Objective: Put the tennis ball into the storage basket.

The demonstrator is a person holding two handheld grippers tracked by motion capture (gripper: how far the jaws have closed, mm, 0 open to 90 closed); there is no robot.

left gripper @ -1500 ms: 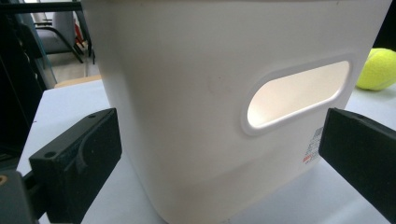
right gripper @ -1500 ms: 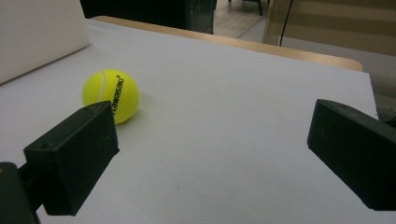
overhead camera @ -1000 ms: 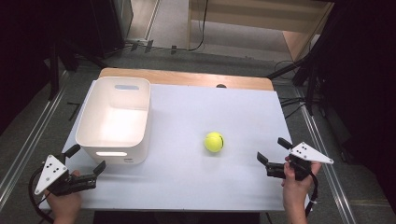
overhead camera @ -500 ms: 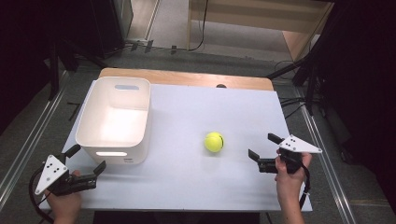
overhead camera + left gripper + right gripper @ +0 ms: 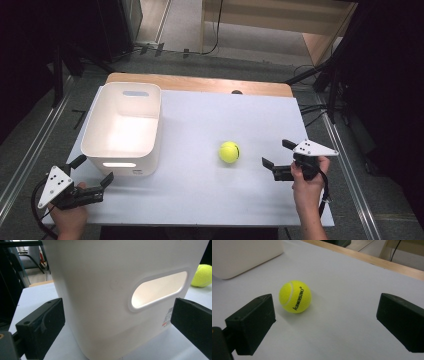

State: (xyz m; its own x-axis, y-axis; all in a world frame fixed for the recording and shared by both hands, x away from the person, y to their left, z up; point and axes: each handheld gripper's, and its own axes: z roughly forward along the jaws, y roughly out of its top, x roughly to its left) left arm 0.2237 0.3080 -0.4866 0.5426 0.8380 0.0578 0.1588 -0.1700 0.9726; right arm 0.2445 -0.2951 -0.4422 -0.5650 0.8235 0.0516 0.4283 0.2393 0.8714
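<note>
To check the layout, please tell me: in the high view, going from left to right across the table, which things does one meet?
left gripper → white bin → tennis ball → right gripper

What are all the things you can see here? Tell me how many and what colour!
ball: 1, yellow with black lettering, on the table right of the middle, just ahead of the right gripper
bin: 1, white, empty, on the left part of the table, handle slot facing the left gripper
table: 1, white top with a wooden strip along the far edge
cables: a few, black, on the floor beyond the table
left gripper: 1, black with a grey plate, open, at the near left corner in front of the bin
right gripper: 1, black with a grey plate, open, pointing at the ball
hands: 2, one holding each gripper, at the near edge
</note>
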